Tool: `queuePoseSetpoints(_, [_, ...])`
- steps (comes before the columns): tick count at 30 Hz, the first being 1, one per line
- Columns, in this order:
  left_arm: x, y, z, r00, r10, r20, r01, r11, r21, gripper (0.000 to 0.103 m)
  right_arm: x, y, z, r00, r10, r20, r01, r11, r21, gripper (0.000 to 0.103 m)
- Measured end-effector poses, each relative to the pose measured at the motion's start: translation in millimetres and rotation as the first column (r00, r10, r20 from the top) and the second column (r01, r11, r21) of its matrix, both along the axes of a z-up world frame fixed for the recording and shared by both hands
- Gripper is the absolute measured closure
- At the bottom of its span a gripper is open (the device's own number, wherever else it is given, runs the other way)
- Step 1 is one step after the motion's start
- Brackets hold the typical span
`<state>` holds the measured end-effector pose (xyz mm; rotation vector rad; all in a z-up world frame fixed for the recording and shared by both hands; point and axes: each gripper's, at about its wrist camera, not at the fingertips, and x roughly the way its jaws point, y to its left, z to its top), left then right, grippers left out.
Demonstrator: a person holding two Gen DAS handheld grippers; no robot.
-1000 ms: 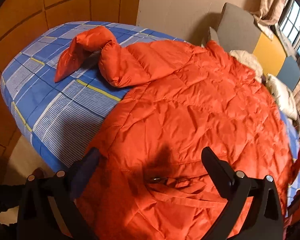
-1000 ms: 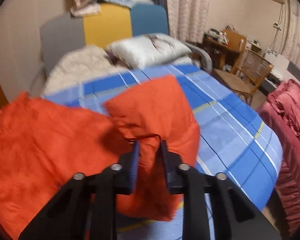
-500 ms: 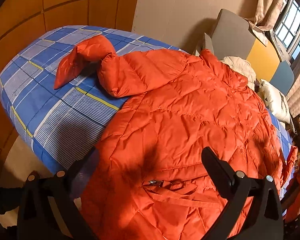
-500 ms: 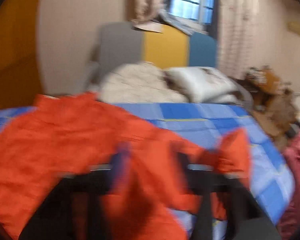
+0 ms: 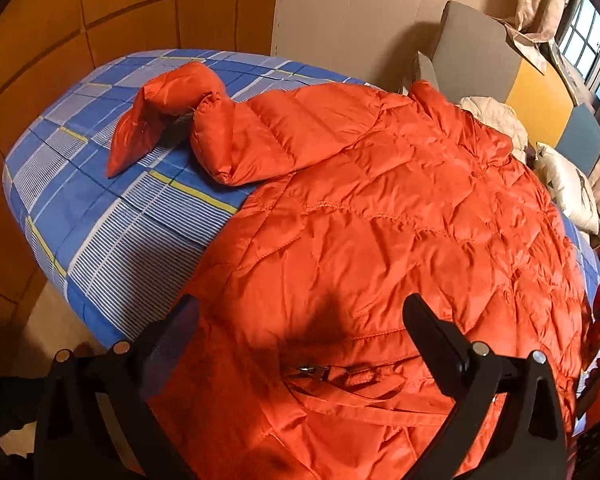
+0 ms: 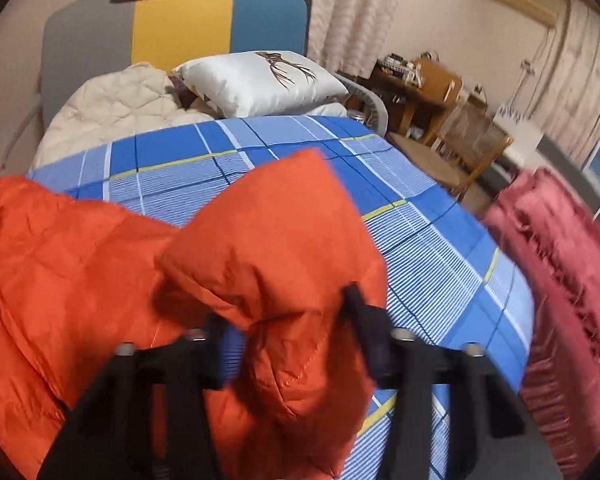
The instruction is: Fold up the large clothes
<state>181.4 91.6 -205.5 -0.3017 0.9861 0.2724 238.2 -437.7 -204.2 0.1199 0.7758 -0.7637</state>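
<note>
Orange quilted down jacket (image 5: 380,220) lies spread on the bed's blue checked sheet (image 5: 112,216), directly ahead of the left gripper (image 5: 300,320) and running under it. That gripper's jaws stand wide apart above the hem, with nothing between them; a loose orange strap with a small metal buckle (image 5: 312,369) lies on the fabric just below the gap. Ahead and to the left of these tongs one sleeve (image 5: 172,112) is bent back on itself on the sheet.

The jacket's right edge is cut off in the left wrist view, where only a dark, blurred shape shows at the frame's border. The right wrist view covers that side: the other orange sleeve (image 6: 284,264) is bunched up between the jaws of the right gripper (image 6: 288,320), which are closing on it. Motion blur smears the fingers (image 6: 364,332) there, so I cannot tell whether the pads already press the cloth.

Only the right wrist view shows, beyond its tongs, a white pillow with a printed branch (image 6: 260,80), a cream quilted blanket (image 6: 112,112) and the grey, yellow and blue headboard (image 6: 180,24); to the right sits a dark red ruffled cover (image 6: 560,280) and a wooden chair (image 6: 472,136).
</note>
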Motion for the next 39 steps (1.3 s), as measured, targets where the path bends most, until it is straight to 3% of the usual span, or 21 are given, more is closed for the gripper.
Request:
queuePoseSetpoints(3, [-1.7, 2.9, 4.8, 1.000, 0.010, 0.020, -0.010, 1.000, -0.015, 0.002, -2.7, 23.6, 24.1, 0.990, 0.061, 0.124, -0.065, 0.998, 0.026, 0.080])
queuePoseSetpoints(5, [-2.3, 3.2, 9.2, 0.999, 0.007, 0.034, -0.006, 0.999, -0.035, 0.002, 1.2, 54.9, 42.0, 0.968, 0.160, 0.193, -0.166, 0.986, 0.018, 0.084])
queuePoseSetpoints(10, [-5.1, -0.9, 23.7, 0.997, -0.014, 0.081, 0.017, 0.999, -0.041, 0.002, 12.8, 127.8, 67.2, 0.874, 0.378, 0.306, -0.403, 0.915, 0.019, 0.084])
queuePoseSetpoints(15, [-1.1, -4.0, 22.1, 0.996, -0.050, 0.070, 0.053, 0.998, -0.037, 0.002, 32.4, 191.5, 52.6, 0.773, 0.571, 0.276, -0.596, 0.803, 0.009, 0.084])
queuePoseSetpoints(17, [2.1, -4.6, 16.7, 0.996, -0.063, 0.059, 0.066, 0.996, -0.059, 0.002, 40.1, 207.5, 34.6, 0.734, 0.632, 0.249, -0.662, 0.747, 0.053, 0.084])
queuePoseSetpoints(20, [9.6, -7.2, 8.4, 0.993, -0.094, 0.070, 0.105, 0.979, -0.173, 0.002, 50.7, 211.8, 5.7, 0.727, 0.663, 0.179, -0.686, 0.711, 0.153, 0.081])
queuePoseSetpoints(23, [26.3, -15.3, 0.4, 0.992, -0.112, 0.062, 0.125, 0.948, -0.292, 0.002, 40.9, 207.2, -1.9, 0.723, 0.672, 0.158, -0.690, 0.701, 0.178, 0.072])
queuePoseSetpoints(24, [35.0, -20.6, -1.2, 0.992, -0.117, 0.054, 0.128, 0.941, -0.313, 0.002, 31.5, 201.8, 1.3, 0.716, 0.672, 0.186, -0.698, 0.695, 0.175, 0.057])
queuePoseSetpoints(25, [40.3, -26.0, -1.6, 0.992, -0.117, 0.048, 0.126, 0.942, -0.310, 0.002, 21.5, 196.9, 4.2, 0.712, 0.668, 0.214, -0.701, 0.694, 0.166, 0.027])
queuePoseSetpoints(26, [50.9, -35.8, 0.2, 0.991, -0.126, 0.051, 0.136, 0.946, -0.295, 0.002, 7.8, 190.5, 10.5, 0.715, 0.653, 0.249, -0.694, 0.707, 0.138, 0.011])
queuePoseSetpoints(27, [61.2, -46.7, 2.1, 0.987, -0.151, 0.057, 0.161, 0.946, -0.283, 0.002, 0.3, 184.3, 13.4, 0.710, 0.649, 0.273, -0.694, 0.711, 0.115, 0.003])
queuePoseSetpoints(28, [72.8, -57.7, 3.5, 0.983, -0.177, 0.054, 0.185, 0.942, -0.281, 0.002, -8.7, 178.1, 17.3, 0.700, 0.652, 0.290, -0.700, 0.708, 0.097, 0.003])
queuePoseSetpoints(31, [102.5, -86.5, 7.1, 0.973, -0.222, 0.063, 0.230, 0.918, -0.324, 0.002, -23.0, 162.2, 19.9, 0.736, 0.611, 0.292, -0.658, 0.747, 0.093, 0.003])
queuePoseSetpoints(33, [126.2, -114.0, 6.6, 0.963, -0.262, 0.062, 0.268, 0.900, -0.344, 0.002, -32.1, 147.9, 17.4, 0.797, 0.534, 0.284, -0.574, 0.815, 0.078, 0.003])
queuePoseSetpoints(35, [148.7, -142.1, 7.0, 0.948, -0.308, 0.078, 0.317, 0.894, -0.317, 0.002, -36.5, 132.6, 8.8, 0.877, 0.418, 0.235, -0.444, 0.894, 0.066, 0.003])
queuePoseSetpoints(37, [173.2, -173.8, 3.1, 0.928, -0.367, 0.068, 0.371, 0.888, -0.273, 0.002, -39.8, 122.1, 0.6, 0.924, 0.328, 0.196, -0.343, 0.938, 0.043, 0.003])
queuePoseSetpoints(39, [188.0, -196.6, -0.5, 0.908, -0.411, 0.080, 0.417, 0.877, -0.239, 0.002, -42.2, 111.5, -10.2, 0.943, 0.272, 0.190, -0.287, 0.956, 0.058, 0.003])
